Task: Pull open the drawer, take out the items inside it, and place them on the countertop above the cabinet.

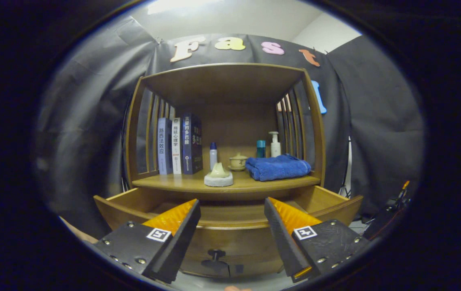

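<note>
Above drawer (230, 218) pulled out | gripper (232, 216) jaws apart | contents unclear

- The gripper (231, 201) is showing two wedge-shaped fingers (174, 238), each tapering to a narrow tip. They are standing apart, gripping nothing.
- The inner pads (172, 218) are showing a ribbed texture.
- A square black-and-white tag (158, 234) is sitting on each finger's flat block.
- Small round screws (140, 260) are glinting along those blocks, several per side.

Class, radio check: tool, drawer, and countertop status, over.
Tool open, holding nothing, fingers above the drawer front. Drawer pulled open, contents hidden behind its front. Countertop carries books, a folded towel, bottles.
</note>
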A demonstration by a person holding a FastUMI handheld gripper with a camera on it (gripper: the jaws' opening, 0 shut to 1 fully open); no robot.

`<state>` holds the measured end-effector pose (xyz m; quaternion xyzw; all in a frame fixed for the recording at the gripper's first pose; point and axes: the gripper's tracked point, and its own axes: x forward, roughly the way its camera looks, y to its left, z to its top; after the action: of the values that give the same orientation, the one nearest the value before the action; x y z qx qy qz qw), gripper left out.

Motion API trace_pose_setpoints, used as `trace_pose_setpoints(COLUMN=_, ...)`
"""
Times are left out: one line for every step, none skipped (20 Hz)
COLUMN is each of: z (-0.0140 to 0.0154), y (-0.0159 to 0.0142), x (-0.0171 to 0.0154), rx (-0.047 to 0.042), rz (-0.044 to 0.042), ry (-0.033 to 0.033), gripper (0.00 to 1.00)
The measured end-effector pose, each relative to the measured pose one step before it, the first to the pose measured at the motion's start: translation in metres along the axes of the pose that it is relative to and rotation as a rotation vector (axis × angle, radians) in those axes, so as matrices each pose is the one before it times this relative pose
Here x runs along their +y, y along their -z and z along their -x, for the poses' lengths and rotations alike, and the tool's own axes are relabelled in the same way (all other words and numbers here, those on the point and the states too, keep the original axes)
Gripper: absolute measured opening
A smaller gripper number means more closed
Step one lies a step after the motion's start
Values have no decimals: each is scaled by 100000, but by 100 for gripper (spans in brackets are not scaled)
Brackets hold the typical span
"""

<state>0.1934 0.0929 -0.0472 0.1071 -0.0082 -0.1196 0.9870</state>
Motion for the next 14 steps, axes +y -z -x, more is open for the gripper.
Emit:
trace_pose_setpoints(z=11, y=-52, x=87, rx=-286, rz=626, ry=-141, gripper=95)
trace_pose_setpoints(z=38, y=-11, x=146, rx=-311, rz=1024, ry=-206, gripper=95)
trace_pose_setpoints(z=54, y=-55, x=147, rx=-253, rz=1104, ry=-308, gripper=95)
trace_pose_setpoints(z=32, y=-44, x=287, rx=-331, rz=854, ry=-488, gripper=95)
trace_pose_setpoints(z=100, y=-75, x=170, rx=-387, rz=763, ry=-427, gripper=95)
trace_pose_setpoints(z=-4, y=12, x=180, rx=-239, rz=914, ry=-296, gripper=95)
trace_pose_setpoints(z=99, y=14, x=168, rx=-194, rz=888, ry=-300, gripper=95)
trace_pose_setpoints(z=-30, y=-18, x=143, rx=-57, rz=673, ry=-401, gripper=95)
trace_pose_setpoints(z=13, y=40, x=212, rx=83, rz=400, ry=-493, gripper=95)
trace_pose_setpoints(z=97, y=46, x=192, rx=-22, rz=275, ry=-477, gripper=95)
trace_pose_setpoints(z=-15, y=5, x=40, rx=-4, rz=309, ry=-100, gripper=95)
trace_pose_setpoints(z=13, y=39, x=-18, rx=126, rz=207, ry=44, gripper=95)
trace_pose_setpoints(z=11, y=-2, x=-1, rx=79, rz=-78, ry=-41, gripper=95)
trace_pose_setpoints(z=56, y=-33, x=-54, rx=-95, rz=-189, ry=75, gripper=95)
